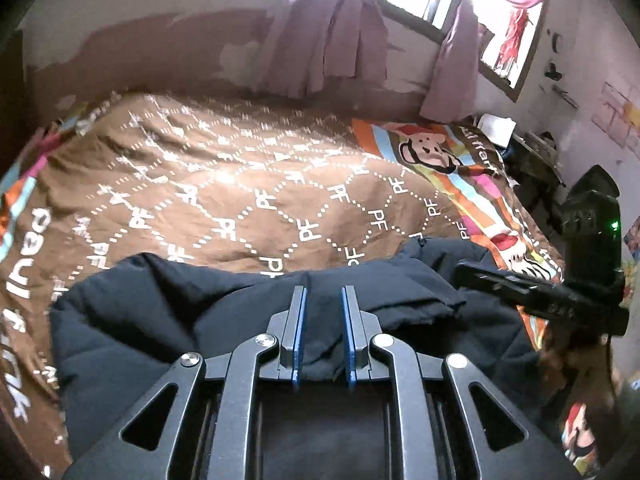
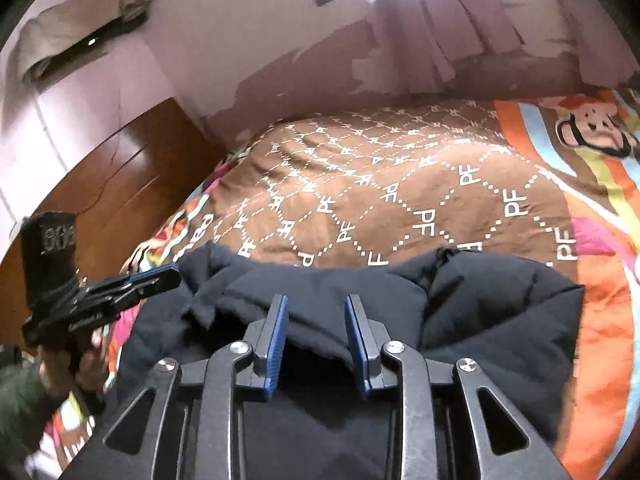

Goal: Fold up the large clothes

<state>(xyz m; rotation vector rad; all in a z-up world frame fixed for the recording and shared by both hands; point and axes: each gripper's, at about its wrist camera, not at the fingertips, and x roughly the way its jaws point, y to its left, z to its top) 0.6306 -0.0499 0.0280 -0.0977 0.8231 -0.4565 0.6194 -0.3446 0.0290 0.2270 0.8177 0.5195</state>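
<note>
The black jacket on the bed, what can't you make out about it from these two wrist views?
- Near part of the black jacket: in both wrist views, each gripper's own frame covers it.
- Its sleeves, zipper and front or back: not distinguishable; folds are too dark in the right wrist view.
- Left hand-held gripper: whether its fingertips touch fabric is unclear.
- Right hand-held gripper: the same.
- Bedspread far half: motion-blurred and glared in the left wrist view.

The left gripper (image 1: 324, 292) fills the lower centre of its own view, its blue-padded fingers (image 1: 299, 320) apart with a narrow gap. In the right wrist view it shows at mid left, held in a hand (image 2: 86, 364). The right gripper (image 2: 316, 300) sits at lower centre of its view, fingers (image 2: 276, 336) spread wider. In the left view it appears at right.
</note>
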